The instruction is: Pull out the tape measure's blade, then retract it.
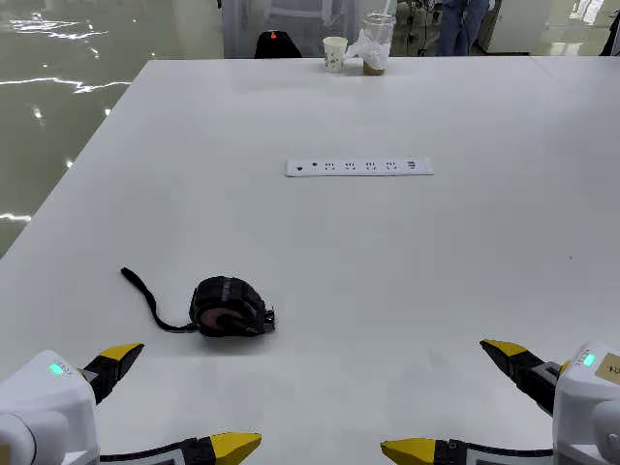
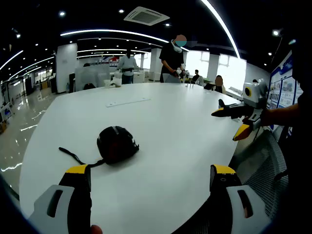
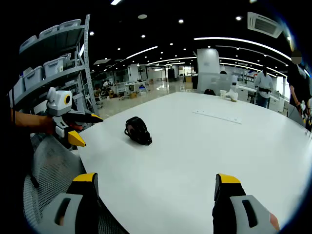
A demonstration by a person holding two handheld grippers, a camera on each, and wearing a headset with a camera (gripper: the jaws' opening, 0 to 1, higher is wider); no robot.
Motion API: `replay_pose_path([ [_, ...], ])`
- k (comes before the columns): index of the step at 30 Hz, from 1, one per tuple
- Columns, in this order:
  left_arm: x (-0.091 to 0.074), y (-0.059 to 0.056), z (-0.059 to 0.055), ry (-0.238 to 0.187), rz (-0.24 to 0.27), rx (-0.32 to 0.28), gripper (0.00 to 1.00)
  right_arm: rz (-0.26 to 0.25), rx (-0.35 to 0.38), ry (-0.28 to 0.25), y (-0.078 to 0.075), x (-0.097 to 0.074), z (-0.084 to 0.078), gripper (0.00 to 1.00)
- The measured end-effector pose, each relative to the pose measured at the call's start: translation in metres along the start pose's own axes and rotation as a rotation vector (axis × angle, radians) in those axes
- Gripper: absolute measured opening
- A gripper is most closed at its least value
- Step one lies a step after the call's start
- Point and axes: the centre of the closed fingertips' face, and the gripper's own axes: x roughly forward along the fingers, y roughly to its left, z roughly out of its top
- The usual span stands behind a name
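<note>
A black tape measure (image 1: 231, 307) with a black wrist strap (image 1: 143, 294) lies on the white table (image 1: 387, 242), its blade retracted. It also lies in the left gripper view (image 2: 116, 144) and the right gripper view (image 3: 138, 130). My left gripper (image 1: 179, 399) hovers open at the near left edge, short of the tape measure, with nothing between its yellow-tipped fingers (image 1: 235, 446). My right gripper (image 1: 455, 399) is open at the near right edge, well to the right of the tape. Each gripper appears in the other's view: the right gripper (image 2: 233, 122) and the left gripper (image 3: 84, 128).
A white power strip (image 1: 358, 167) lies flat at mid-table. A paper cup (image 1: 335, 53) and a plastic cup (image 1: 376, 44) stand at the far edge. People (image 2: 173, 58) stand beyond the table. Shelving with bins (image 3: 53, 53) is to the left.
</note>
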Motion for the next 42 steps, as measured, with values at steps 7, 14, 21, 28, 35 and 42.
replay_pose_path([
  [7,-0.0001,0.0006,-0.0008,0.001,0.000,-0.001,0.99,0.007,0.002,0.004,0.0006,0.0003,-0.0009,0.99],
  [14,-0.0005,0.0014,-0.0008,0.002,0.002,0.001,0.99,0.005,0.000,0.004,0.0001,0.0001,-0.0010,0.99],
  [21,-0.0004,0.0027,-0.0004,0.003,0.005,0.005,0.99,0.008,-0.008,0.006,-0.0007,-0.0002,-0.0012,0.99],
  [28,-0.0009,0.0025,0.0002,0.001,0.004,0.004,0.99,0.008,-0.023,0.020,-0.0018,0.0005,-0.0041,0.99],
  [35,-0.0008,0.0033,0.0019,0.001,0.003,0.009,0.99,0.008,-0.033,0.020,-0.0043,0.0016,-0.0018,0.99],
  [42,-0.0006,0.0044,0.0034,0.007,-0.002,0.023,0.99,0.023,-0.043,0.026,-0.0053,0.0035,0.0007,0.99],
])
